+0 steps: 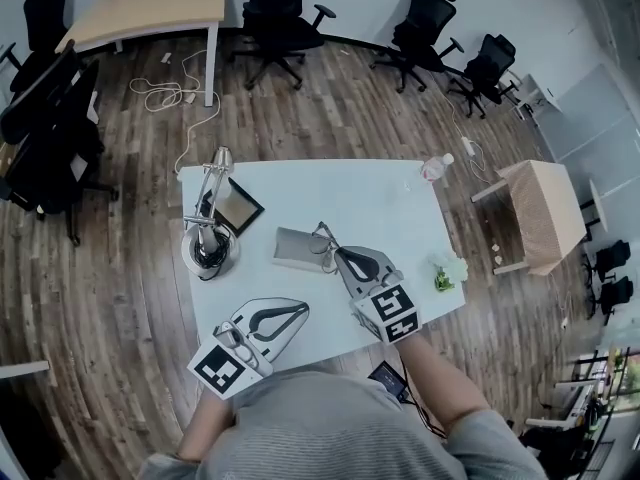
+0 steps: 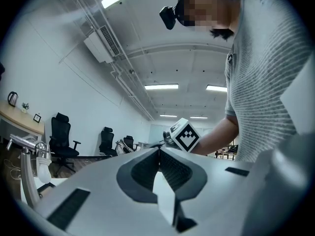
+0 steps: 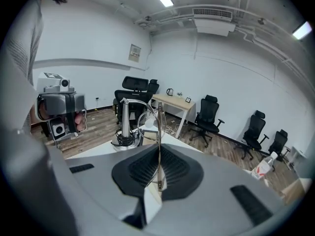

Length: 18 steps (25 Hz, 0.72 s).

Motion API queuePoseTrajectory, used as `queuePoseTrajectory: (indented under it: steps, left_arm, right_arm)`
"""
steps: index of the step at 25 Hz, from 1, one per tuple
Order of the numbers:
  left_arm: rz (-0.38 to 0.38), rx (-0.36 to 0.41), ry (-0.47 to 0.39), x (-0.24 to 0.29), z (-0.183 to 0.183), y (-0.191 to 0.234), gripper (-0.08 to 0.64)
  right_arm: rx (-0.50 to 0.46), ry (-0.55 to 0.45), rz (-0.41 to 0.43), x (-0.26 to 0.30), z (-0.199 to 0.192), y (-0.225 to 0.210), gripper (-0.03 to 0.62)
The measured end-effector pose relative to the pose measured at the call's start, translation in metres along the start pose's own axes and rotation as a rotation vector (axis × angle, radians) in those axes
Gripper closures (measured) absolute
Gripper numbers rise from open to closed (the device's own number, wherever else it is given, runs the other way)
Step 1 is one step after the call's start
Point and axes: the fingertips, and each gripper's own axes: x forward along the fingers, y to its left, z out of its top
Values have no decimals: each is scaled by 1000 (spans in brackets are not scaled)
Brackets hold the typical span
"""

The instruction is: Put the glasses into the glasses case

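Note:
The glasses point(image 1: 323, 238) have a thin metal frame and hang over the near right end of the grey glasses case point(image 1: 292, 251), which lies in the middle of the white table point(image 1: 330, 188). My right gripper point(image 1: 338, 256) is shut on them. In the right gripper view one temple arm point(image 3: 159, 132) stands upright, pinched between the pads, and a round lens point(image 3: 146, 122) shows just beyond the tips. My left gripper point(image 1: 303, 311) is low over the table's near left edge. Its jaws point(image 2: 159, 150) are shut with nothing between them.
A desk lamp point(image 1: 208, 240) with a coiled cord stands at the table's left, with a dark framed panel point(image 1: 238, 206) next to it. A plastic bottle point(image 1: 436, 168) lies at the far right corner and a green object point(image 1: 443, 278) at the right edge. Office chairs and desks surround the table.

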Motion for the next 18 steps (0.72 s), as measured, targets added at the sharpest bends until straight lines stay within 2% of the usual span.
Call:
queuePoseTrajectory:
  steps: [8,18]
  left_arm:
    - [17,-36,14,7,-19,18,547]
    - [13,-34,13,12,-27,29,547]
  right_arm:
    - [-42,58,31,27,-17,-8,572]
    - [-218,201,88,68,-59,1,572]
